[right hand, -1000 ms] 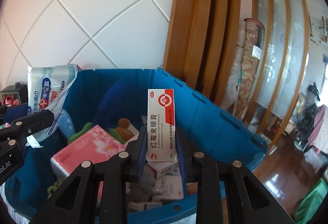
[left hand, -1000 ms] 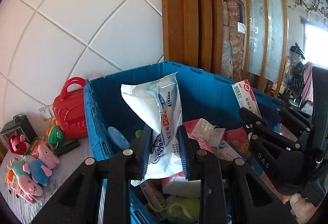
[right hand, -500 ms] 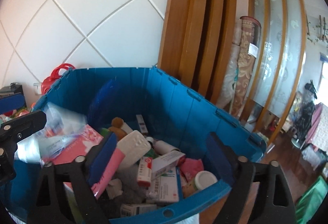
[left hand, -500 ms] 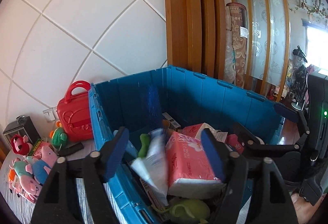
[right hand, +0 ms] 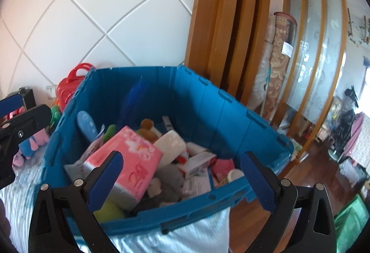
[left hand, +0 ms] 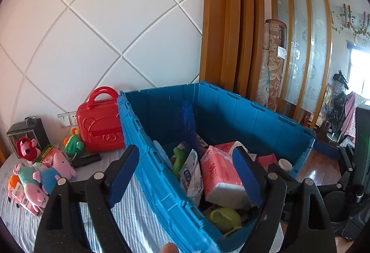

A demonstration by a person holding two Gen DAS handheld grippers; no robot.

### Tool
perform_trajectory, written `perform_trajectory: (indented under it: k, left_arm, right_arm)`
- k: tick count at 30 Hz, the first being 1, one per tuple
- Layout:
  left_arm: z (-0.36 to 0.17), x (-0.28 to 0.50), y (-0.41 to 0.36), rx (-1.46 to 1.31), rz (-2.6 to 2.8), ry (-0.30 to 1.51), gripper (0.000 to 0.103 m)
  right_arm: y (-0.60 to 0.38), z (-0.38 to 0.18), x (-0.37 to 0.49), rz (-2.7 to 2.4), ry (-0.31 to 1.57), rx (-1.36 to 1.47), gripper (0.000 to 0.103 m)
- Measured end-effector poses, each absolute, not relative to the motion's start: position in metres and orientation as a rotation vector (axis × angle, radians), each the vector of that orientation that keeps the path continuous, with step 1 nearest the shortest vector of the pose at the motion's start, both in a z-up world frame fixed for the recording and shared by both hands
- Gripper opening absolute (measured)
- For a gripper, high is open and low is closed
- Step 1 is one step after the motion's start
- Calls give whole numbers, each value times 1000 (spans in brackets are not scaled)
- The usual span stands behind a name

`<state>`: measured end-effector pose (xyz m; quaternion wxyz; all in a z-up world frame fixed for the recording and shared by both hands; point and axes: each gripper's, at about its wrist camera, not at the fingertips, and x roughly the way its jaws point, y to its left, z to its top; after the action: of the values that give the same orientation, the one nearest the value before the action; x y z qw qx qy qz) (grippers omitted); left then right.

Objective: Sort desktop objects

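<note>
- I'm looking into a home, living area.
- Wooden slat divider (left hand: 298, 44) with frosted glass, rolled rug (left hand: 272, 60), polished wood floor (right hand: 307, 174).
- Plush pig toys (left hand: 39, 174), red toy case (left hand: 99, 123) on striped cloth.

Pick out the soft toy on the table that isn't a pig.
The green plush, standing right in front of the red toy suitcase. The other soft toys, nearer the left gripper, are pink pig figures.

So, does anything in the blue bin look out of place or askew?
The pink tissue pack lies tilted on the jumbled pile in the blue bin. Nothing looks spilled or damaged.
</note>
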<state>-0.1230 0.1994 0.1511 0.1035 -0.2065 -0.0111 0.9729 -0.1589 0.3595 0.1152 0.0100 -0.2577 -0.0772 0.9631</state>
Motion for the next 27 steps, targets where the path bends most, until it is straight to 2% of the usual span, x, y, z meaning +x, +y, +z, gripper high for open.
perform_trajectory:
  k: [4, 8, 27]
  left_arm:
    - [153, -107, 179, -575, 2882, -45, 84]
    - [159, -95, 162, -538, 2889, -46, 99]
    - [160, -92, 148, -662, 2860, 51, 100]
  right_arm:
    - [347, 120, -137, 3012, -236, -774, 103]
    - [334, 122, -124, 3006, -218, -767, 103]
    - [312, 138, -107, 2960, -224, -757, 103]
